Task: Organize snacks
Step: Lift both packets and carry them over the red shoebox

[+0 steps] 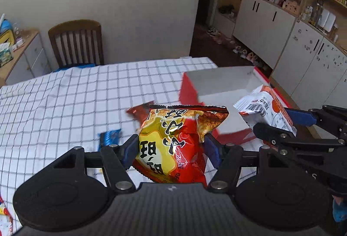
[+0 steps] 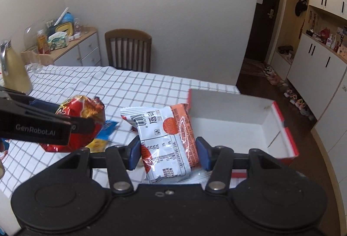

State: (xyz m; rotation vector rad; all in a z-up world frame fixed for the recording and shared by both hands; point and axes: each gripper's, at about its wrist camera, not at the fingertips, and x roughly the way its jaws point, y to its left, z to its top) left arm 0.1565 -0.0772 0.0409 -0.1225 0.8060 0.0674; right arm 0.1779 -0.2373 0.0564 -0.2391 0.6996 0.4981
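Chips: red-and-yellow bag [image 1: 173,144] pinched between the left gripper [image 1: 171,149] pads, held in the air above the table, just short of the box.
Packet: white-and-orange packet [image 2: 167,144] pinched in the right gripper [image 2: 168,152], also lifted, at the box's near-left corner.
Box: red outside, white inside, open top [image 2: 229,125]; nothing visible in the part of its floor that shows; it sits at the table's right edge, partly over the cloth.
Loose snacks: small blue packet [image 1: 110,136] and a dark red one [image 1: 138,112] lie on the checked cloth [image 1: 65,101] near the chips; a yellow one [image 2: 98,144] lies beside the blue in the right view.
Grippers: close together, right one just beside the left in both views.
Risk, collision: both heading for one box, the arms could knock each other and jolt a bag loose.
Risk, slip: the chips are puffy and glossy, so a light pinch may let them slide.
Risk, box: a push on its wall could shove it off the table edge.
Risk, miss: released too early, the chips would land on the cloth.
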